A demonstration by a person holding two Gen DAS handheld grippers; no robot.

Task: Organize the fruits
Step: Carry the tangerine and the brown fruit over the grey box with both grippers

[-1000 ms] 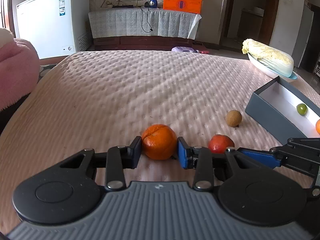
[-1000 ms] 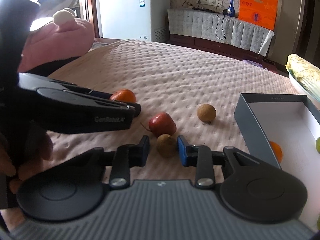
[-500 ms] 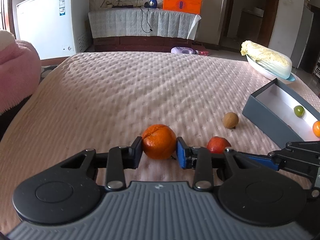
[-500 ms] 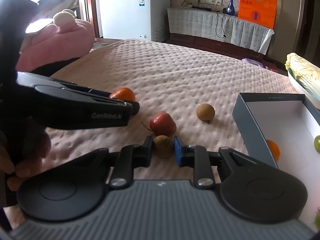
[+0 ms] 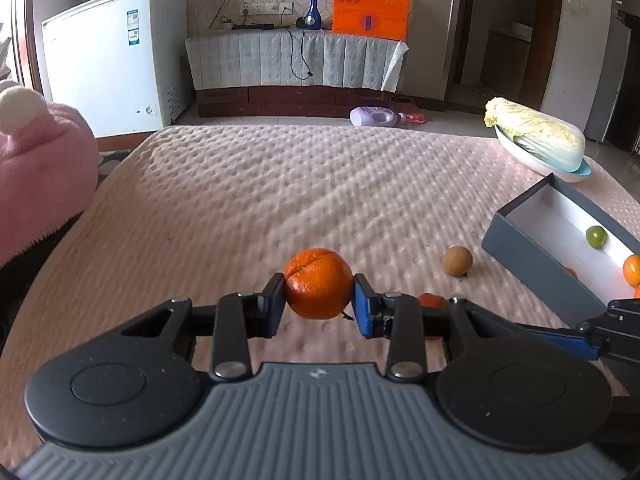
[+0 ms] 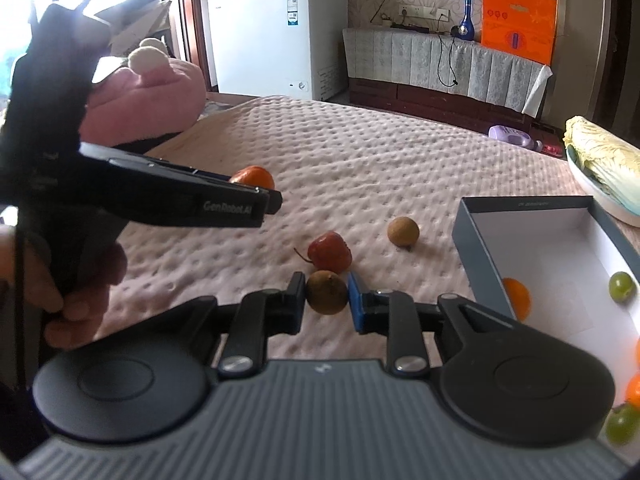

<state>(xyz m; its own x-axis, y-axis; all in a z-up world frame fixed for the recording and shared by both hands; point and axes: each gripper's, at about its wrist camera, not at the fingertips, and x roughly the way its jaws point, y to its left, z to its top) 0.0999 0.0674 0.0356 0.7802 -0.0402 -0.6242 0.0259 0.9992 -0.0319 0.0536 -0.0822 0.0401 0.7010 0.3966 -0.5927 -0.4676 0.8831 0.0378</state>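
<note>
Quilted pink bedspread [image 5: 280,184], with a freezer and covered sideboard behind; a grey box [image 5: 532,256] with a white lining is taken as landmark.

- Left tongs [image 5: 319,299]: clamped narrowly on an orange [image 5: 318,284], held well to the left of the box.
- Right tongs [image 6: 327,295]: fully closed on a small brown fruit [image 6: 327,292], held left of the box, nearer than the orange.
- Loose items: a red fruit [image 6: 329,251] and a second brown fruit [image 6: 403,231], left of the box wall.
- Box contents: green grapes and small oranges.

Risks noted: round fruit may be squeezed out of flat pads; the two tongs may be knocked together near the box; the red fruit may be nudged and rolled; the small fruit may be bruised by overtight closure.
</note>
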